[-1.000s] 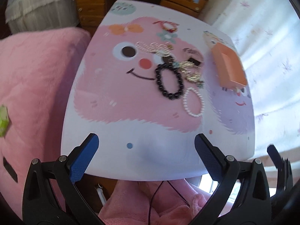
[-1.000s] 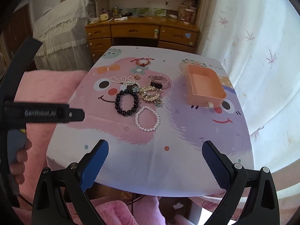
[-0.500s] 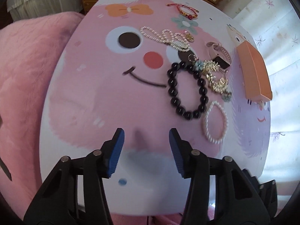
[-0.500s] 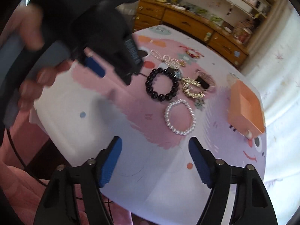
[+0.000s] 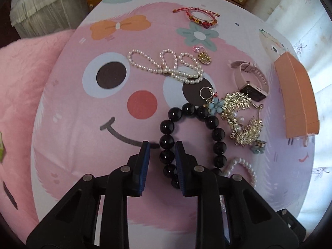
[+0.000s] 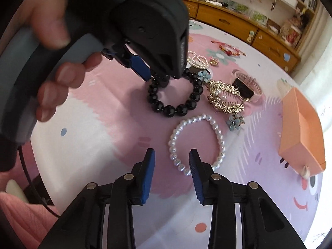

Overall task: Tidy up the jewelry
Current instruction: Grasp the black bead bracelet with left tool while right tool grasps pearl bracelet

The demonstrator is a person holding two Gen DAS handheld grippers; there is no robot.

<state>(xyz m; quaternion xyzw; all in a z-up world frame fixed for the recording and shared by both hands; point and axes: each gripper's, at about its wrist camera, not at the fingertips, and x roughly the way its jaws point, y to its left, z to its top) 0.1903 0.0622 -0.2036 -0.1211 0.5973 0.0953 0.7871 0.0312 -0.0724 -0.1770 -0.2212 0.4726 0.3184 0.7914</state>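
Black bead bracelet (image 5: 193, 137): lies flat on the printed table top (image 5: 83, 166), centre of the jewelry cluster. Its left side runs between the blue pads of the left gripper (image 5: 160, 145). The jaws are narrow and closing; the beads sit in the gap, and whether the pads press on them yet cannot be told.

White pearl bracelet (image 6: 197, 143): flat on the table just in front of the black one, apart from it. Its near-left edge lies between the tips of the right gripper (image 6: 171, 155), whose jaws are closing and part-way open; a gap shows beside the pearls, nothing gripped.

Gold hair combs (image 6: 225, 98): two, tangled, set with small pearls, just right of the black bracelet, with a blue flower charm (image 6: 235, 122) at the near end and another (image 6: 204, 75) touching the black beads.

Pink-strap watch (image 5: 251, 81): dark face, behind the combs.

Long pearl strand (image 5: 168, 66): looped, behind the black bracelet; a small gold charm (image 5: 204, 57) beside its right end.

Red cord bracelet (image 5: 202, 17): farthest back, well apart.

Orange box (image 6: 303, 130): open, right edge of the table, apart from the jewelry.

Person's hand (image 6: 56, 62): wrapped round the left gripper's grey handle.

Writing: pale lettering on the left gripper's black housing, too blurred to read.
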